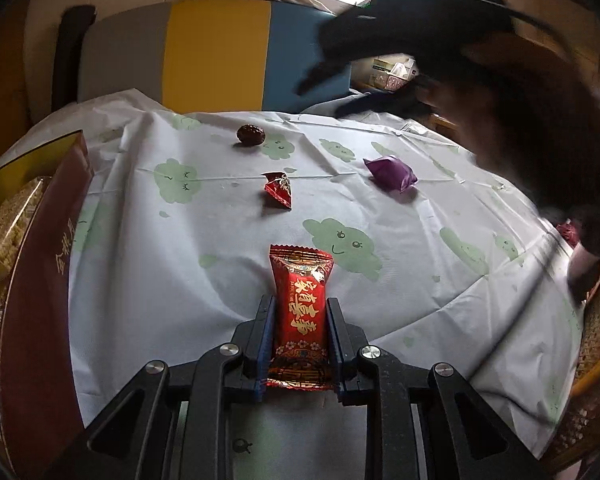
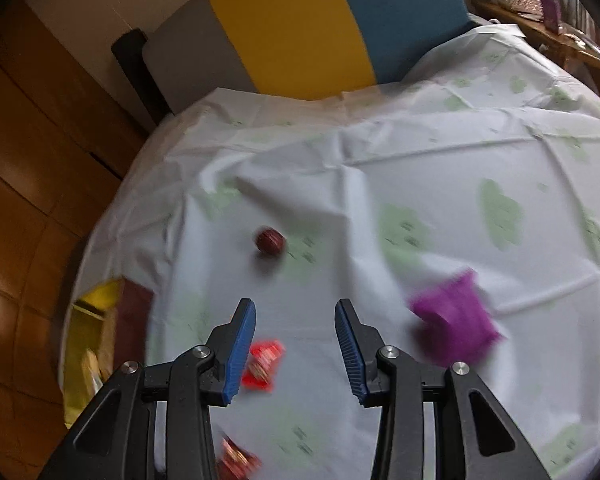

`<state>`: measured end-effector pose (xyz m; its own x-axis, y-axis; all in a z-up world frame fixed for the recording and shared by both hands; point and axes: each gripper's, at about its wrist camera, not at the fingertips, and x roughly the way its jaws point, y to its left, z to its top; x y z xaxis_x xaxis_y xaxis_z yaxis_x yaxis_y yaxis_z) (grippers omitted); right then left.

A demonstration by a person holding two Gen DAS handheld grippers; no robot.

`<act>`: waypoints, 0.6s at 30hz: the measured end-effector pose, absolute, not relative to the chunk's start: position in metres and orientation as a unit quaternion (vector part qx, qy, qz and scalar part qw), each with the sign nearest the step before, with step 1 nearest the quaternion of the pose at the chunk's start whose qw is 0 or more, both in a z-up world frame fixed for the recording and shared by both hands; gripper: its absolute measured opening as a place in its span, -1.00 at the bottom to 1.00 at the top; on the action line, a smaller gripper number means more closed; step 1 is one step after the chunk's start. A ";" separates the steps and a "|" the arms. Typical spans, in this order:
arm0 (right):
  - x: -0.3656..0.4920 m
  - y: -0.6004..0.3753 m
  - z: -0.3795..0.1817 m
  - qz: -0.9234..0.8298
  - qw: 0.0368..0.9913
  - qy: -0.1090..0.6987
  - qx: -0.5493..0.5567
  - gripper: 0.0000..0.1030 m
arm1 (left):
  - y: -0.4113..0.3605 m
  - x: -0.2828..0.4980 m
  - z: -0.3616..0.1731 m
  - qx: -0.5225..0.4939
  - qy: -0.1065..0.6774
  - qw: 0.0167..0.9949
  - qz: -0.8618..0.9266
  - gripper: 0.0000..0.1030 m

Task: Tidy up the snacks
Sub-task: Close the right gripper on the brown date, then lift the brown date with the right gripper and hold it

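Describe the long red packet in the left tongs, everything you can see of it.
The red packet is a long, glossy foil-like wrapper with gold characters down its middle, a flower band near its lower end and crimped ends. It lies lengthwise between the left tongs, whose blue-edged fingers press on both long sides. Its far end juts past the fingertips over the cloth. Whether it rests on the cloth or is lifted is unclear.

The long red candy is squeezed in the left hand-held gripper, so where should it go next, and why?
Probably left, over to the open box. The left hand-held gripper already pinches the long red candy, and that box at the table's left edge seems to hold other snacks.
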<state>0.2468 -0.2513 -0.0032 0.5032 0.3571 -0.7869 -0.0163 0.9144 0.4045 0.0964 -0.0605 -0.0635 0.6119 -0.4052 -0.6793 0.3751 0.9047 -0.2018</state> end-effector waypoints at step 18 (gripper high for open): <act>0.323 -0.172 -0.044 0.108 0.838 0.535 0.022 -0.44 | -0.055 0.097 -0.067 -0.039 0.385 0.894 -0.224 -0.53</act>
